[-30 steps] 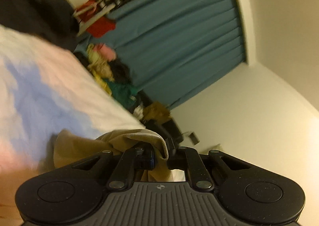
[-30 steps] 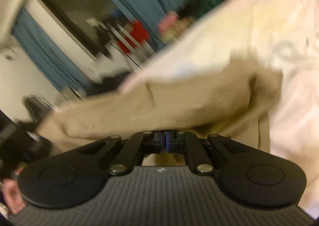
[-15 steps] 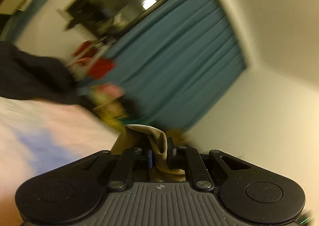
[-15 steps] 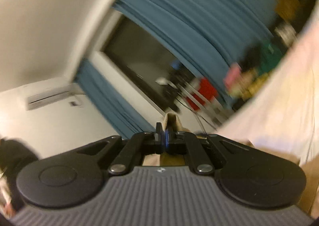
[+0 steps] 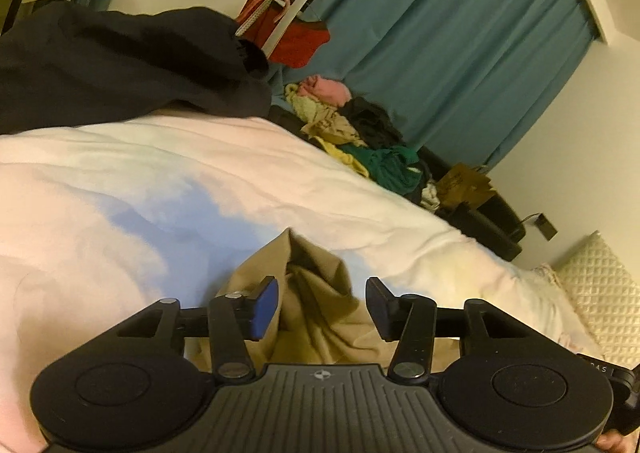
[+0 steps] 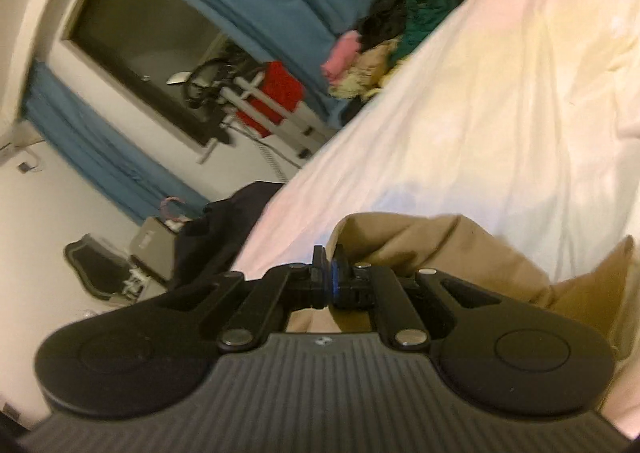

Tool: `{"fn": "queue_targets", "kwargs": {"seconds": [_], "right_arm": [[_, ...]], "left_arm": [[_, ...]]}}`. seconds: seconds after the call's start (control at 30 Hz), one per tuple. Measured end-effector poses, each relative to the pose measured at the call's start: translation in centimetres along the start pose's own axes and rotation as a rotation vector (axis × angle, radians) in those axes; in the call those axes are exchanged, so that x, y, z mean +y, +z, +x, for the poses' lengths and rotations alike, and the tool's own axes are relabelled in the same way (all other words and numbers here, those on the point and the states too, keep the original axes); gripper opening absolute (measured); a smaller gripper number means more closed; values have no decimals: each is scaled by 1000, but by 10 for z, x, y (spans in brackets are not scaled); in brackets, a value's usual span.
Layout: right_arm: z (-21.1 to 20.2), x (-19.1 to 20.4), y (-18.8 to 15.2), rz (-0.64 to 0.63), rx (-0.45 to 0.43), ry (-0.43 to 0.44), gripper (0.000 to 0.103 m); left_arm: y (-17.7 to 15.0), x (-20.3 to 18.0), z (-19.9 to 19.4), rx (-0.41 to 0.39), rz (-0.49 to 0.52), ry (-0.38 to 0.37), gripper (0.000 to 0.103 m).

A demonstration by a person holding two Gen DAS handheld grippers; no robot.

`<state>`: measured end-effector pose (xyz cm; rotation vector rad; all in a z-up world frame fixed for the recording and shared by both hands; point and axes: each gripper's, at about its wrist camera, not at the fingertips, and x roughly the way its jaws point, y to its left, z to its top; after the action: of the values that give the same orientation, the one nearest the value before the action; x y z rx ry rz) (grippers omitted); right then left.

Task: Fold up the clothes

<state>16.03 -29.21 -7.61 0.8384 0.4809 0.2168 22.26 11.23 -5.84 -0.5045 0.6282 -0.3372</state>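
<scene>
- The left gripper (image 5: 322, 303) is standing wide open, its two fingers well apart, with nothing between them being squeezed.
- A tan garment (image 5: 308, 293) is lying bunched on the bed (image 5: 120, 213), rising in a soft peak in the gap between those open fingers; the blue pad on one fingertip (image 5: 266, 303) is sitting just beside the cloth.
- The right gripper (image 6: 330, 277) is pinching shut on a fold of the same tan garment (image 6: 420, 245), with the cloth running off to the right across the pale bedcover (image 6: 480, 113).
- A dark garment (image 5: 120, 61) is lying heaped at the far edge of the bed in the left wrist view.
- A pile of mixed clothes (image 5: 352, 133), pink, yellow, black and green, is sitting past the bed's far side, in front of a blue curtain (image 5: 460, 33).
- A red item (image 5: 296, 41) is hanging on a white rack near the curtain.
- A quilted pillow (image 5: 600, 293) is resting at the right end of the bed.
</scene>
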Motion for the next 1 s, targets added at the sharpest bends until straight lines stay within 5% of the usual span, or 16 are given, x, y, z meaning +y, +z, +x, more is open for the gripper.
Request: {"fn": "queue_targets", "kwargs": {"seconds": [0.2, 0.43, 0.6, 0.8, 0.87, 1.0], "right_arm": [[-22, 39, -27, -114, 172, 130, 5], [-47, 77, -81, -382, 315, 5, 5], [-90, 82, -119, -402, 443, 18, 5], [-158, 73, -190, -474, 696, -14, 5], [-176, 74, -195, -492, 690, -47, 5], [-189, 77, -172, -488, 515, -129, 8]], "left_arm": [[-17, 2, -21, 16, 35, 12, 65], [-43, -12, 2, 96, 89, 39, 66], [-47, -8, 12, 92, -10, 26, 74], [-35, 9, 33, 91, -152, -7, 75], [-29, 13, 44, 97, -173, 8, 75], [-20, 25, 66, 101, -225, 21, 69]]}}
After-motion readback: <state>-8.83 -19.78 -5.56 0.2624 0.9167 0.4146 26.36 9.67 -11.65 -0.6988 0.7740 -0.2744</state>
